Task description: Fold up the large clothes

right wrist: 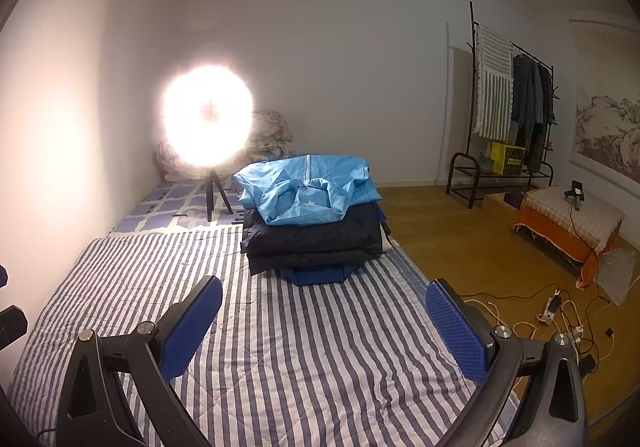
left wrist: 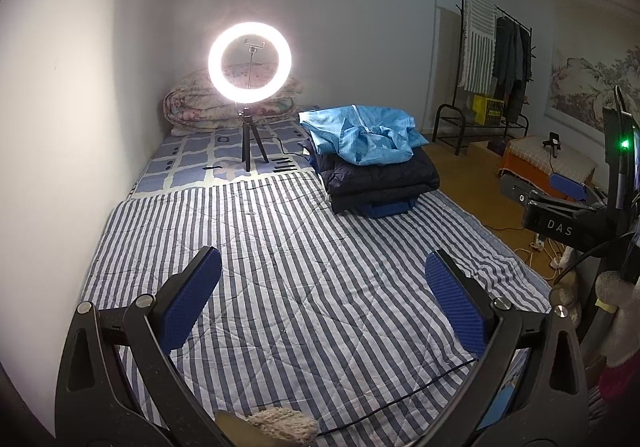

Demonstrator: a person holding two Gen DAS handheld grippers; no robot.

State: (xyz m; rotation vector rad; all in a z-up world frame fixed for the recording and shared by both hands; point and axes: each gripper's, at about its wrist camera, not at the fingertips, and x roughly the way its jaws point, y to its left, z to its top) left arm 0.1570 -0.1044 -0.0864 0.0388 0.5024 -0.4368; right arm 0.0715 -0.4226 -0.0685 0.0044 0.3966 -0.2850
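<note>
Blue-padded, the left tool [left wrist: 322,301] and right tool [right wrist: 324,321] both gape wide, holding nothing above the striped bed [right wrist: 280,347]. Folded clothes [right wrist: 314,231] sit stacked at the bed's far right edge; the lowest garment is mostly hidden. Glare from the ring light [right wrist: 208,115] blots out its centre.

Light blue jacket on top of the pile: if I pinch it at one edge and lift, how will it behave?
The light blue jacket looks thin and crumpled, so it will probably drape limply. Its sheen suggests slick fabric that may slide off the dark padded jacket beneath. Both the left gripper and the right gripper are open and empty, so a two-point lift seems wiser.
</note>
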